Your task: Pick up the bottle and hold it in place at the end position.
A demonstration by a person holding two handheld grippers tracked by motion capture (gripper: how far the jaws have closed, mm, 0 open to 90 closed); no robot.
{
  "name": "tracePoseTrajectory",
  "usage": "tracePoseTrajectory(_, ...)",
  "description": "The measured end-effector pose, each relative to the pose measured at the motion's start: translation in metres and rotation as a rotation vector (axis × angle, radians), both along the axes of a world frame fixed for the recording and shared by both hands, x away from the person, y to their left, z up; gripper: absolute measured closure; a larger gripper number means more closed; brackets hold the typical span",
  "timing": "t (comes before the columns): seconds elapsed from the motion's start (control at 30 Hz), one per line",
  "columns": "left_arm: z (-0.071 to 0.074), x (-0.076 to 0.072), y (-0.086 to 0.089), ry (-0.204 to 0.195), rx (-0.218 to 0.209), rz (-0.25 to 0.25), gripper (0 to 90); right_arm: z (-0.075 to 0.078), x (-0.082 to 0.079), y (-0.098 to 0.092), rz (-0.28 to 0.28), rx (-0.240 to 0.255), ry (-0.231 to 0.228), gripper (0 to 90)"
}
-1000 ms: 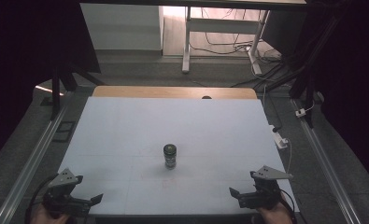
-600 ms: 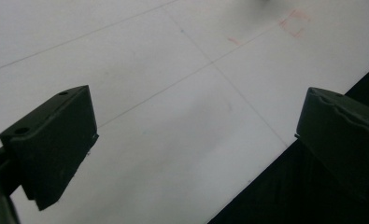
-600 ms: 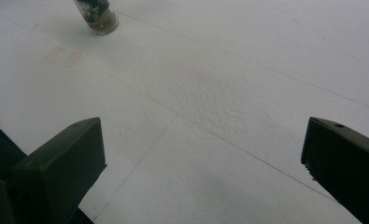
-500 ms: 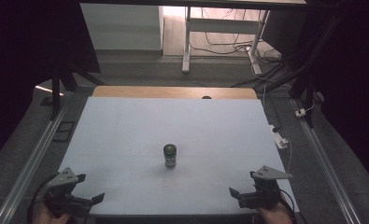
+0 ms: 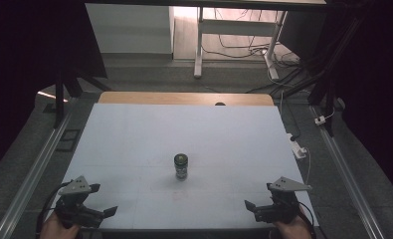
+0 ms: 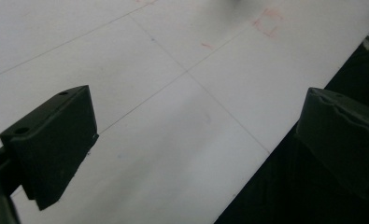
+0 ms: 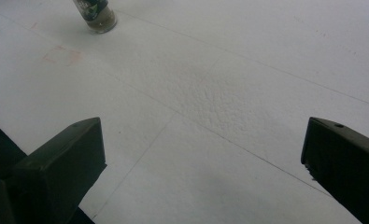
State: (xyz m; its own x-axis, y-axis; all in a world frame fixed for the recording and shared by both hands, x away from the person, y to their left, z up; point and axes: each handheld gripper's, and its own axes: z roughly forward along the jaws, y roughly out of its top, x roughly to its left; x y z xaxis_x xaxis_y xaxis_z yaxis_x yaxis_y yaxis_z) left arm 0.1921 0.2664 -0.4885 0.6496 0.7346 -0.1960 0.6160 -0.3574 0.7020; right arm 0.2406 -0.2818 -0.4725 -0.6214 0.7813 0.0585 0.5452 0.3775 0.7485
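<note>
The white table takes up the middle of the high view, its far edge a wooden strip near the upper centre, its near edge running along the bottom of the frame. Wide bare surface lies on every side of the small jar, which stands upright just below the centre — well apart from both grippers and from all four edges.

The left gripper sits at the lower left corner of the table, held by a hand at the frame's bottom edge; its jaws are spread wide, one over the white surface and one past the near edge in the left gripper view. The right gripper sits at the lower right, jaws likewise spread with nothing between them. In the right gripper view the jar shows at the upper left.
</note>
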Motion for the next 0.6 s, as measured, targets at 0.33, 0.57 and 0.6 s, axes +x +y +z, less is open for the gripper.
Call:
tracePoseTrajectory(0.33,-0.002,0.008,-0.007,-0.034,-0.006,-0.031,0.0,0.000,0.000,0.001,0.002,-0.005,-0.003,0.0)
tracePoseTrajectory(0.57,-0.004,0.016,-0.020,-0.056,0.012,-0.017,0.0,0.000,0.000,0.002,0.001,-0.010,-0.005,0.0)
tracePoseTrajectory(0.6,-0.004,0.019,-0.025,-0.067,0.018,-0.012,0.0,0.000,0.000,0.002,0.002,-0.011,-0.006,0.0)
